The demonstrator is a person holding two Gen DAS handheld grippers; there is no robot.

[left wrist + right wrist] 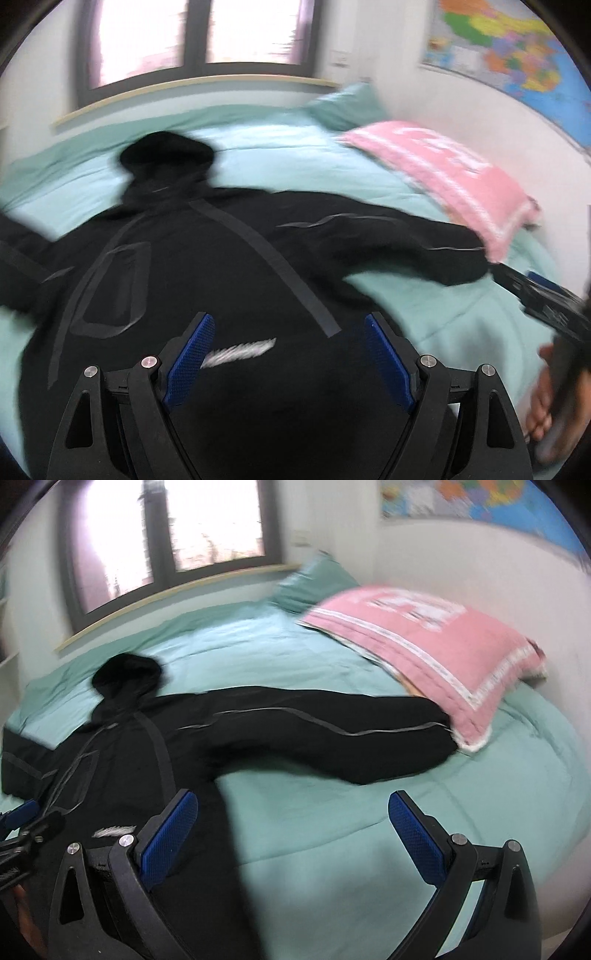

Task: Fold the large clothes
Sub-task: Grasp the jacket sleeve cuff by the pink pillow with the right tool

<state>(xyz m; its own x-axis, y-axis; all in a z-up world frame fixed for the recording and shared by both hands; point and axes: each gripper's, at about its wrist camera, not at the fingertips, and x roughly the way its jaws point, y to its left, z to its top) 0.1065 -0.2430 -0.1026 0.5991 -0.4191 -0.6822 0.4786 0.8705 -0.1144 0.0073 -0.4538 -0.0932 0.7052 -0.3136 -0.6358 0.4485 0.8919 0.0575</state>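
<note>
A large black hooded jacket (207, 258) lies spread flat on the teal bed (258, 147), hood toward the window, sleeves stretched out to both sides. My left gripper (290, 325) hovers open above the jacket's lower body, beside a white logo mark (240, 352). In the right wrist view the same jacket (295, 731) stretches its right sleeve to the pink pillow (436, 646). My right gripper (293, 805) stands open over the jacket's right side edge and the bare sheet below that sleeve. Nothing is between either pair of fingers. The right gripper also shows at the right edge of the left wrist view (546, 295).
A pink pillow (443, 173) lies over the end of the right sleeve, with a teal pillow (343, 103) behind it. A window (192, 37) is behind the bed, a coloured map (517, 51) on the right wall. A hand (546, 398) holds the right gripper.
</note>
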